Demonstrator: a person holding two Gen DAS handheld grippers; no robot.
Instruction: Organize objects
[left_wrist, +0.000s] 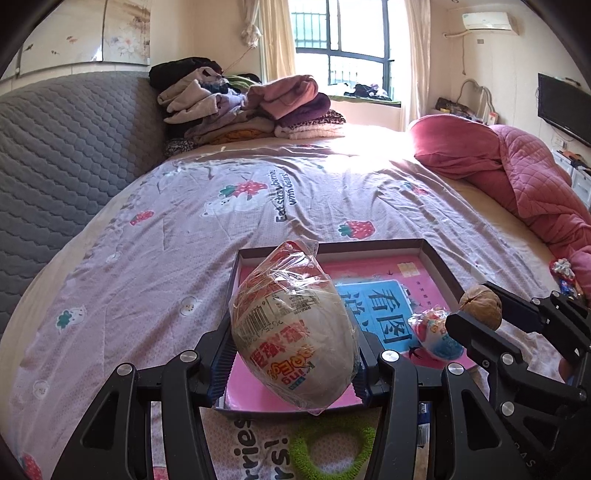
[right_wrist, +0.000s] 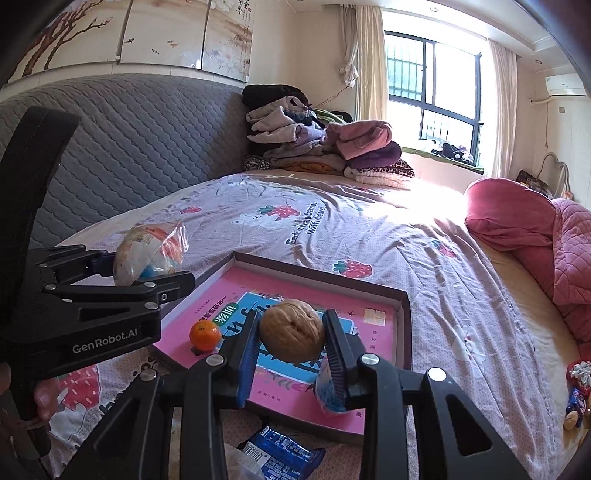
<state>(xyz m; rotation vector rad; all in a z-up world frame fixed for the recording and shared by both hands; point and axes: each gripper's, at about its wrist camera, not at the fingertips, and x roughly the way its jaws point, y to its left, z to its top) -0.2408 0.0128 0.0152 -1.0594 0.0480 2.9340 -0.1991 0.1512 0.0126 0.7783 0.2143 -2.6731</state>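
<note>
Midway: left tongs (left_wrist: 295, 354) grasp a wrapped bun (left_wrist: 293, 332), right tongs (right_wrist: 291, 343) clench a walnut (right_wrist: 291, 331), both over the tray (right_wrist: 402, 306). Beneath them lies an orange (right_wrist: 205, 334); behind them a blue packet (right_wrist: 280, 454) remains on the bed (right_wrist: 388, 236).

tray (right_wrist: 400, 306) on bed (right_wrist: 369, 236) | orange (right_wrist: 205, 334) in tray's left part | clothes pile (right_wrist: 325, 147) behind | ring (left_wrist: 330, 448) before tray

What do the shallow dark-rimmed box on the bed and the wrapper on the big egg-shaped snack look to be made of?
Shallow dark-rimmed box: probably matte cardboard, thin folded walls with pale inner faces. Wrapper on the egg-shaped snack: clear glossy plastic film, crinkled and catching highlights.
</note>
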